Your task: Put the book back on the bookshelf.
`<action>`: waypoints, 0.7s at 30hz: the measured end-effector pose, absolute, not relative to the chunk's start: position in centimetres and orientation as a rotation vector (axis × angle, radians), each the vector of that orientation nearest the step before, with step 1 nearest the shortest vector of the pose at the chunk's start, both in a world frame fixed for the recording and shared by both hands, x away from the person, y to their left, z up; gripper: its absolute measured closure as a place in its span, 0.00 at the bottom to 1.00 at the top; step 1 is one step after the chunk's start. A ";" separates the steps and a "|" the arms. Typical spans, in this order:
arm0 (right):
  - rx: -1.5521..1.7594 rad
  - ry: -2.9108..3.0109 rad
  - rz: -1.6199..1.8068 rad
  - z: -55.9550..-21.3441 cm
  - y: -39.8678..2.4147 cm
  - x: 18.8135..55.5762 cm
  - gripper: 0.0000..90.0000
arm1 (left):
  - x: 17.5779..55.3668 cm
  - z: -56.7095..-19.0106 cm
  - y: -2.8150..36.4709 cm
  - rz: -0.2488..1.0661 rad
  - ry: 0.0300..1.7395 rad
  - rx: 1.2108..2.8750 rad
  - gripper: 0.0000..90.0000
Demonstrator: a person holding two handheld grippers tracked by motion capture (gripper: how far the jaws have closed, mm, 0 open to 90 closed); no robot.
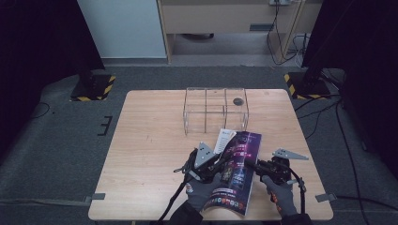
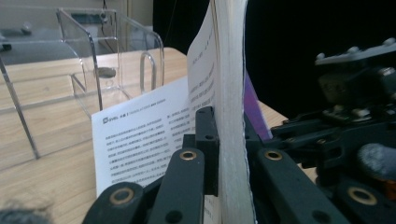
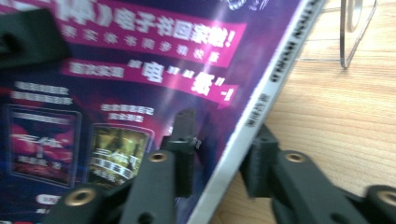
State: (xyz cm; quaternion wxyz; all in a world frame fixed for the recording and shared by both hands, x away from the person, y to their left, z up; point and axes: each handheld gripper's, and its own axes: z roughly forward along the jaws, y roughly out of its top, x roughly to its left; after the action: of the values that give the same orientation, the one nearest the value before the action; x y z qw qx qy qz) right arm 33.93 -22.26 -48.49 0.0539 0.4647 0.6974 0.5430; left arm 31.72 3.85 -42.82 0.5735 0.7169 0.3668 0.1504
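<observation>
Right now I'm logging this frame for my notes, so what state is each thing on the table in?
magazine: partly lifted off the table, pages fanning, gripped from both sides
clear rack: upright, nothing in its slots
left gripper: shut on the magazine's page edge
right gripper: jaws astride the magazine's spine edge, closure unclear

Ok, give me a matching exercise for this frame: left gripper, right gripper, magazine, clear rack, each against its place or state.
Things:
1. left gripper
2. right gripper
3. magazine
4. clear rack

Places or states:
A. stands unheld at the far side of the table
B. jaws astride the spine edge, wood beneath
C. clamped on the thick white page block
D. purple cover, lifted between both grippers

Pairs: 1-C, 2-B, 3-D, 4-A
</observation>
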 end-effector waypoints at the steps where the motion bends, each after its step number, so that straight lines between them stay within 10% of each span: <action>1: 1.412 2.121 1.647 -48.6 -22.2 34.0 0.71 | 31.6 -42.7 3.9 0.352 0.852 1.674 0.94; 16: 1.441 2.197 1.918 -51.4 -21.1 36.8 0.32 | 31.4 -42.5 4.1 0.358 0.826 1.674 0.94; 21: 1.437 2.212 1.898 -51.3 -20.6 36.7 0.37 | 31.6 -42.8 4.0 0.352 0.835 1.676 0.94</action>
State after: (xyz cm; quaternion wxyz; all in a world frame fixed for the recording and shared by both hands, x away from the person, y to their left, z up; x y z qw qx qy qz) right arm 36.68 -20.59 -51.33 -0.0540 0.4415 0.6798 0.5832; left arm 31.58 4.05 -42.79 0.5797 0.7168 0.3570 0.1507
